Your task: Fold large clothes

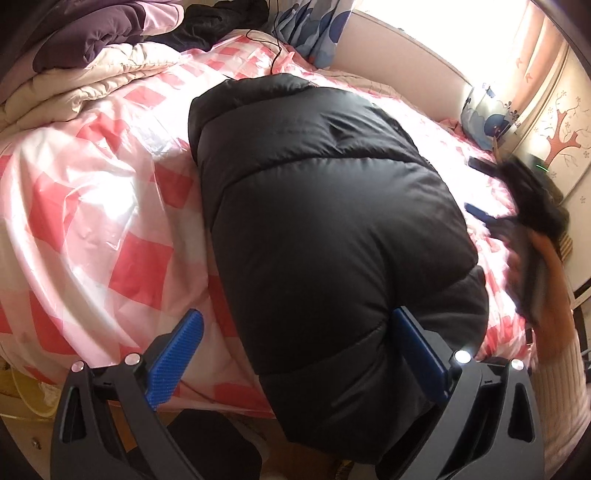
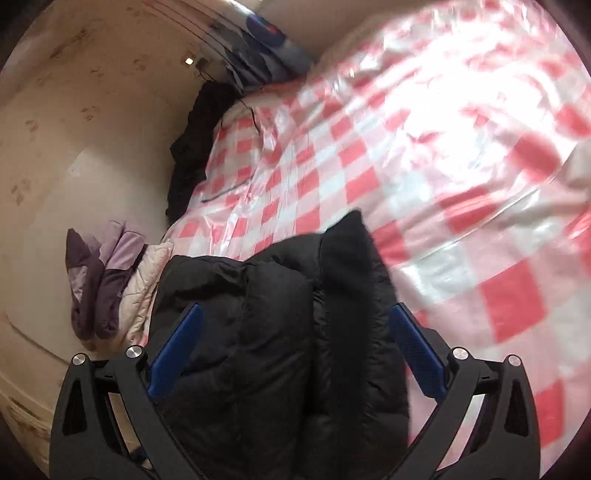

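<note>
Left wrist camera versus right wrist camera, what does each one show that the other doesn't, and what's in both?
Only the left wrist view shows the bright window, the tree mural on the wall, and the right gripper, blurred, out past the jacket's far side.

Only the right wrist view shows the right gripper's own fingers spread wide around a bunched black fold.

Both share the black puffer jacket, the pink checked bedcover, the purple quilt and dark clothes at the bed's edge.

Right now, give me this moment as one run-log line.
stage: folding | item: black puffer jacket on checked bed cover | left gripper: open, over hem | right gripper: open, around bunched jacket
</note>
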A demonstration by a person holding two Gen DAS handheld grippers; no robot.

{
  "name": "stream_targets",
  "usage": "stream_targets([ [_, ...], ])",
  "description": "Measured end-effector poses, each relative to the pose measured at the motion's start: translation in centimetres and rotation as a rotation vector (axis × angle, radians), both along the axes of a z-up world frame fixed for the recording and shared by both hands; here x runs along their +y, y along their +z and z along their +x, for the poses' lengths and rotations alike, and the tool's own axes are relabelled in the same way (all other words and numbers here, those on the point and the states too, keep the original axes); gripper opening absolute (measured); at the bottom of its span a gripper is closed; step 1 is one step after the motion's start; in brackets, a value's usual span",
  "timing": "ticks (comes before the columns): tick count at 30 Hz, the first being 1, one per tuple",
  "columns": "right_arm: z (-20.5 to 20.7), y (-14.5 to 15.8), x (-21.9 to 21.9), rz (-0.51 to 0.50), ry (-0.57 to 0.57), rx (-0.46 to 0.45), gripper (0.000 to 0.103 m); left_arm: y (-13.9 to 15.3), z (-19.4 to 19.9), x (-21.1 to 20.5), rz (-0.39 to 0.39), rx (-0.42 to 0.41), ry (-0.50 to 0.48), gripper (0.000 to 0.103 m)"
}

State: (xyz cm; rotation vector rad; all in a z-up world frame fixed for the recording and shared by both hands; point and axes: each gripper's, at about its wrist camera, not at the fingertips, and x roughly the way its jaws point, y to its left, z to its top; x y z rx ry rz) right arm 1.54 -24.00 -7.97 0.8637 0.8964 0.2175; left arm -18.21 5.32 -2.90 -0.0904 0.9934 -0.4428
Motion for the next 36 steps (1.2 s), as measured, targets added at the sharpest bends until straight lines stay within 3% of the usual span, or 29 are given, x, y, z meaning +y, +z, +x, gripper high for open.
stream_targets([
  [2,2.7,-5.3,0.9,0.033,0.098,0.192,0.097,0.0,-0.1,-0.1,-0.001,0.007,0.007,0.097],
  [3,3.4,-6.5,1.4,0.01,0.124,0.198,0.097,0.1,-0.1,-0.2,-0.009,0.012,0.008,0.097],
  [6,1.1,-4.6,-0.1,-0.052,0.063,0.157,0.097,1.1,-0.9,-0.1,0.041,-0.015,0.028,0.097],
  [9,-5.8,1.0,0.5,-0.208,0.034,-0.063,0.097,2.2,-1.9,-0.1,0.062,-0.048,0.035,0.097],
  [11,-10.7,2.9,2.1,-0.28,0.073,-0.143,0.097,2.5,-2.5,0.2,0.028,-0.054,0.042,0.097],
  [14,-15.2,2.7,5.3,-0.417,0.201,-0.129,0.097,2.7,-3.1,0.8,-0.025,-0.051,0.085,0.097],
  [16,-17.5,2.6,5.3,-0.35,0.171,-0.161,0.097,3.4,-3.4,1.0,-0.084,-0.058,0.099,0.097],
  [18,-17.5,1.5,6.1,-0.397,0.155,-0.074,0.097,4.1,-3.4,0.6,-0.104,-0.073,0.11,0.097],
  [20,-14.8,-2.1,8.1,-0.401,0.236,0.071,0.097,3.1,-2.6,-1.0,-0.051,-0.056,0.062,0.097],
  [23,-14.8,-3.1,7.7,-0.381,0.225,0.122,0.097,-0.6,-0.9,-3.2,0.114,0.021,0.005,0.097],
  [26,-17.2,-0.1,7.7,-0.449,0.208,0.036,0.097,0.2,-2.1,-2.1,0.088,-0.002,0.038,0.097],
  [28,-19.2,1.5,8.2,-0.501,0.192,-0.038,0.097,1.6,-3.5,-1.8,0.146,-0.079,0.065,0.097],
  [32,-21.7,4.1,10.2,-0.588,0.16,-0.14,0.097,2.8,-5.5,-1.5,0.194,-0.121,0.123,0.097],
  [36,-22.2,5.4,12.2,-0.634,0.101,-0.128,0.097,3.5,-7.2,-2.2,0.263,-0.149,0.161,0.097],
])
